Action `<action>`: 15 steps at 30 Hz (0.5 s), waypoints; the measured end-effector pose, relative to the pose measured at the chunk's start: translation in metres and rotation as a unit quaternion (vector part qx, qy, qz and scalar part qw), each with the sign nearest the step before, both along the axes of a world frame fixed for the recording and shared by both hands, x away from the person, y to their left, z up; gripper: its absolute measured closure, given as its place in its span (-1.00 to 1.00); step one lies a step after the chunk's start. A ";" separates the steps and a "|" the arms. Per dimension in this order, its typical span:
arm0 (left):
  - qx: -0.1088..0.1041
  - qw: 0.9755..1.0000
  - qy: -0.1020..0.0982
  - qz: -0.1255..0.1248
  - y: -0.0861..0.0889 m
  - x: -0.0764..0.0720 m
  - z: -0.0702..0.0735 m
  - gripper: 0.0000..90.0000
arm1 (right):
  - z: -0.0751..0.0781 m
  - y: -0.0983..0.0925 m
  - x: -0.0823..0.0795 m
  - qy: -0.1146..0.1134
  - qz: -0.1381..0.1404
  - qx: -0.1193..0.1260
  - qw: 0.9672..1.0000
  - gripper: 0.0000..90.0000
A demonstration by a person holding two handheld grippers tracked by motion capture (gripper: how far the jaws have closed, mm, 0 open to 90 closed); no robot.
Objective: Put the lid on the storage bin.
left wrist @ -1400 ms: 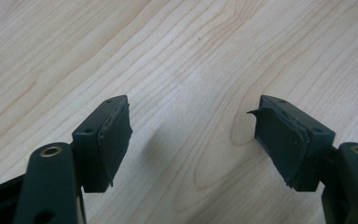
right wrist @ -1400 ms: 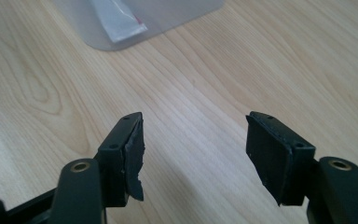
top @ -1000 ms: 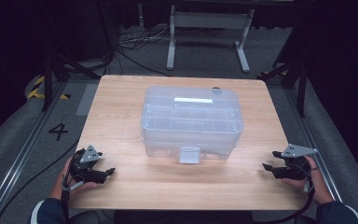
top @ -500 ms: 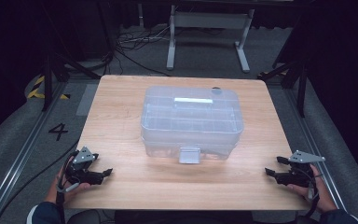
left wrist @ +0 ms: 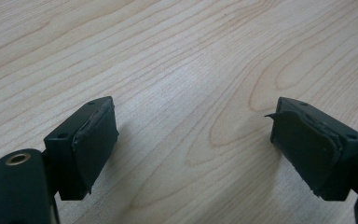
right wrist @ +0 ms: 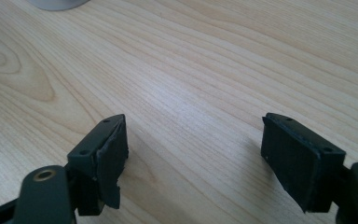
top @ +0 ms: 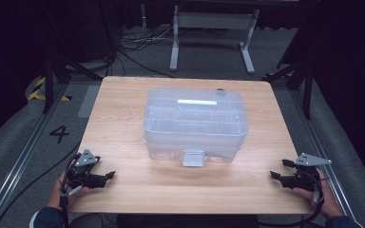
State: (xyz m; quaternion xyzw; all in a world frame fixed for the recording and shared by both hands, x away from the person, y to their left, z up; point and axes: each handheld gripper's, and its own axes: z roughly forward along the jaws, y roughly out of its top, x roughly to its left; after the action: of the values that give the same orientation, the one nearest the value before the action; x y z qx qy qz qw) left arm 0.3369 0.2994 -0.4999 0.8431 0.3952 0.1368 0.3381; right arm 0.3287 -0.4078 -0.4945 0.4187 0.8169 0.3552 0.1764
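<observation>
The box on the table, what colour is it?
The box is see-through and clear, with a whitish latch at its front. It shows best in the high view.

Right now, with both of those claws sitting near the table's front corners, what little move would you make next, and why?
Probably bring both in toward the clear lidded box. The left gripper and right gripper are open and empty, low over bare table, well apart from the box with its front latch.

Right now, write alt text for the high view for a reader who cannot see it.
A clear plastic compartment box with its lid shut and a front latch sits mid-table on a wooden table. At the near corners, a person's hands hold the left gripper and right gripper, both open, empty, and well apart from the box.
</observation>
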 end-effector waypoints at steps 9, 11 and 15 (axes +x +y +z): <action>-0.001 1.000 -0.001 0.002 -0.001 0.000 0.000 -0.68 | 0.000 0.000 0.000 0.000 0.000 0.000 1.000 -0.49; 0.000 1.000 -0.001 0.002 -0.001 0.000 0.000 -0.68 | 0.000 0.000 0.000 0.000 0.000 0.000 1.000 -0.49; 0.000 1.000 -0.001 0.003 -0.001 0.000 0.000 -0.68 | 0.000 0.000 0.000 0.000 0.000 0.000 1.000 -0.49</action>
State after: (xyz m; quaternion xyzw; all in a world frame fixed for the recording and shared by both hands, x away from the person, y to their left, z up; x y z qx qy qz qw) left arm 0.3369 0.2984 -0.5000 0.8417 0.3974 0.1385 0.3383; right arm 0.3287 -0.4078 -0.4945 0.4187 0.8170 0.3552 0.1763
